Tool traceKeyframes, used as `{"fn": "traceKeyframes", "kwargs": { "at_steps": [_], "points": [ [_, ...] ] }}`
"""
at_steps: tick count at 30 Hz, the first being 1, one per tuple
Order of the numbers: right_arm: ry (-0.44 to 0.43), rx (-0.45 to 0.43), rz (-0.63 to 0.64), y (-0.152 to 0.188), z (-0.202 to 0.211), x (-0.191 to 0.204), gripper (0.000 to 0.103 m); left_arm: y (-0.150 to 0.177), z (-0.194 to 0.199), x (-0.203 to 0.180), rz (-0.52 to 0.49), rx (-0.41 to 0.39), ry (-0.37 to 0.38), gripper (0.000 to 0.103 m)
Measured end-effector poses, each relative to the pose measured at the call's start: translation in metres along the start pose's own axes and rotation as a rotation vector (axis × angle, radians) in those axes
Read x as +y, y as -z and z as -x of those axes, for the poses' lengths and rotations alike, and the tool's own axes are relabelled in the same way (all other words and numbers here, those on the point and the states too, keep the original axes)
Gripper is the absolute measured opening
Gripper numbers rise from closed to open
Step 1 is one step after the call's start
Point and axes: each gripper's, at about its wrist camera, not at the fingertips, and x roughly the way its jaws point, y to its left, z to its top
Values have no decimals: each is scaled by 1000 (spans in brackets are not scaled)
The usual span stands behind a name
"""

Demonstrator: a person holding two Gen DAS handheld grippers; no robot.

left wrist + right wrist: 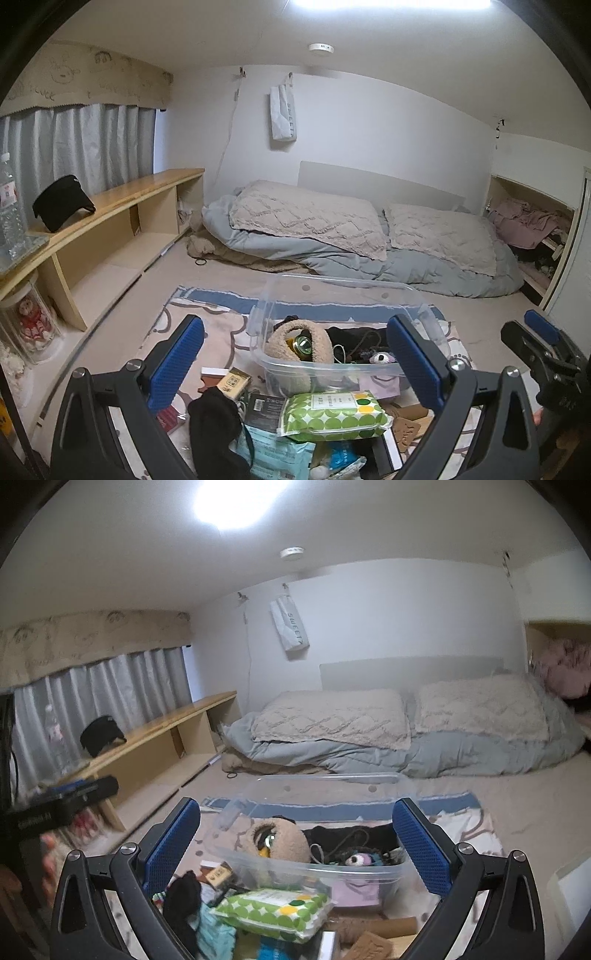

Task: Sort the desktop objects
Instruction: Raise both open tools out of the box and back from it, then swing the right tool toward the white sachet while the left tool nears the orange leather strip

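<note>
Both the left gripper [295,356] and right gripper [297,840] hover with fingers spread wide and gripping nothing, the clear plastic bin [314,367] just beyond the fingertips and the green-dotted wipes pack [332,411] lying between them.

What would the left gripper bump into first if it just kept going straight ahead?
Most likely the green dotted wipes pack, which lies on top of the pile right between the open fingers of the left gripper. The clear plastic bin sits just behind it. Depth is hard to judge through the fisheye, so this is a best guess.
</note>
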Motion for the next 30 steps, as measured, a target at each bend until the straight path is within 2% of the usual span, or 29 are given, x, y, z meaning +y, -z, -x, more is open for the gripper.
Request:
{"fn": "traceKeyframes", "kwargs": {
  "at_steps": [8,14,21,26,30],
  "points": [
    [3,-8,59,26,16,-1,103,18,13,7,-50,-13,-16,100],
    [-5,48,52,55,11,-11,103,41,10,11,-103,-8,-48,100],
    [-19,93,119,92,1,-11,103,72,-1,25,-145,6,-87,100],
    [-43,93,134,113,-4,-13,103,85,-4,39,-136,-8,-60,100],
    [-59,43,114,130,-1,-20,103,89,-5,48,-108,-18,-40,100]
  ]
}}
